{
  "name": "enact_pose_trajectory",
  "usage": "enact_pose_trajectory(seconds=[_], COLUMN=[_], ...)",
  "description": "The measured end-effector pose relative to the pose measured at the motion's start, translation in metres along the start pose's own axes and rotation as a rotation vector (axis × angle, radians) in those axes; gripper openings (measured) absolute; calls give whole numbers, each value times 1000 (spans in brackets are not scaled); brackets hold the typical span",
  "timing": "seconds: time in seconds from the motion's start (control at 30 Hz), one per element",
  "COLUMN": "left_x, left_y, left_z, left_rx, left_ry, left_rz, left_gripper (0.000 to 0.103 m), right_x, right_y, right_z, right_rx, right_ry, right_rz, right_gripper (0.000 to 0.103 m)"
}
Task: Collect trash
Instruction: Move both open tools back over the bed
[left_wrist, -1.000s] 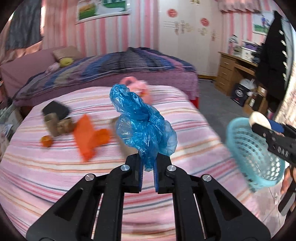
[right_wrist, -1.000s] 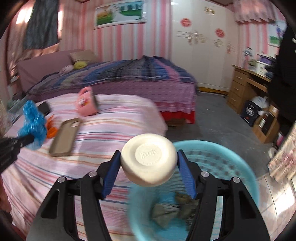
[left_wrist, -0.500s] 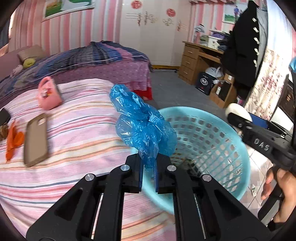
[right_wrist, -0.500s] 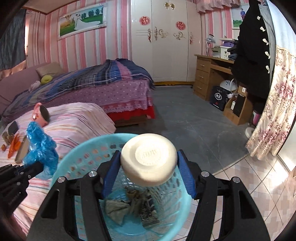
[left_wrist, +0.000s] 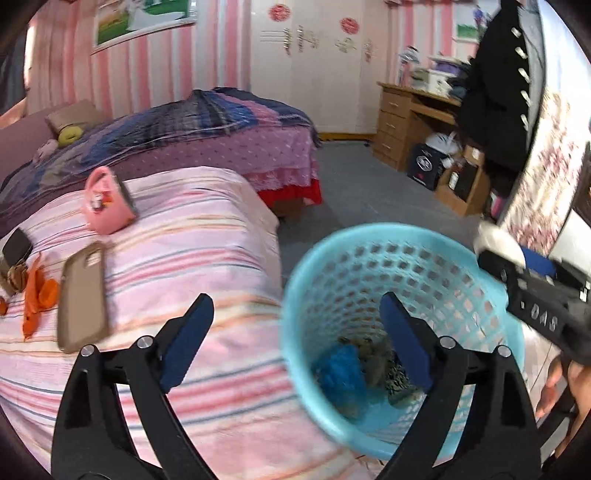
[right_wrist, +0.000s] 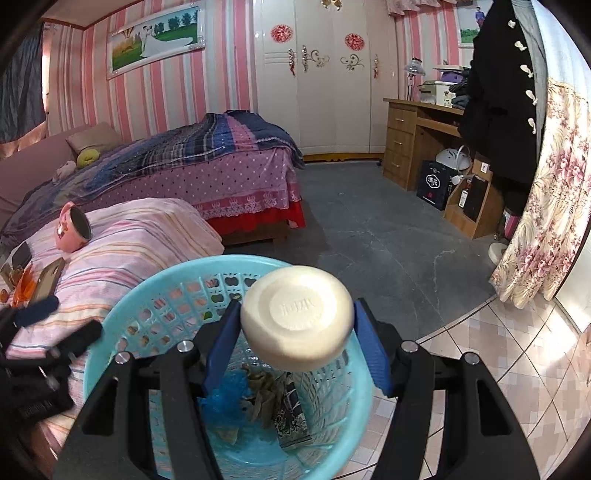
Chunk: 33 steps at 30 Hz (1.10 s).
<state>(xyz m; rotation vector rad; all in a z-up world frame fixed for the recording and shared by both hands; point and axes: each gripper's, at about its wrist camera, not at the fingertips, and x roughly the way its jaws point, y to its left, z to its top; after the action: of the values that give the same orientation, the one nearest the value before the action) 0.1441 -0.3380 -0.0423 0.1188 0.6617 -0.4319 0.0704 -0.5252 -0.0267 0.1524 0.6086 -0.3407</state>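
Note:
A light blue plastic basket (left_wrist: 369, 236) stands on the floor beside the striped bed; it also shows in the right wrist view (right_wrist: 110, 332). The crumpled blue plastic bag (left_wrist: 341, 373) lies inside it among other scraps, and shows in the right wrist view (right_wrist: 225, 391) too. My left gripper (left_wrist: 295, 339) is open and empty above the basket's near rim. My right gripper (right_wrist: 297, 341) is shut on a round white soap bar (right_wrist: 297, 319) held over the basket. The right gripper shows at the right in the left wrist view (left_wrist: 495, 245).
On the striped bed (left_wrist: 192, 229) lie an orange wrapper (left_wrist: 38, 295), a brown phone case (left_wrist: 83, 295), a pink mug (left_wrist: 107, 205) and a dark phone (left_wrist: 16, 245). A second bed (right_wrist: 221, 155), a wooden desk (right_wrist: 417, 136) and a floral curtain (right_wrist: 546, 206) stand around the grey floor.
My left gripper opened and the blue bag dropped into the basket. The right gripper still holds the soap bar over the basket.

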Motion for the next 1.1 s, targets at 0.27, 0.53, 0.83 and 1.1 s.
enact_pose_trajectory(seconds=[0.27,0.53,0.83,1.1], left_x=[-16,-35,-63,-77], left_y=[47,92,159,226], left_z=[6,-2,-6,-21], left_rx=[-39,-73,-83,-162], left_ry=[-29,-33,-42,-52], left_rz=[84,136,225,273], left_gripper=[95,97,97,97], right_x=[0,-1,-8,-7], right_y=[19,43,99,155], right_z=[1,7,12,9], right_rx=[-29,-14,-75,-133], right_ry=[-16,-11,-39,-36], right_rz=[-1,-6,38,91], right_gripper=[79,95,96,96])
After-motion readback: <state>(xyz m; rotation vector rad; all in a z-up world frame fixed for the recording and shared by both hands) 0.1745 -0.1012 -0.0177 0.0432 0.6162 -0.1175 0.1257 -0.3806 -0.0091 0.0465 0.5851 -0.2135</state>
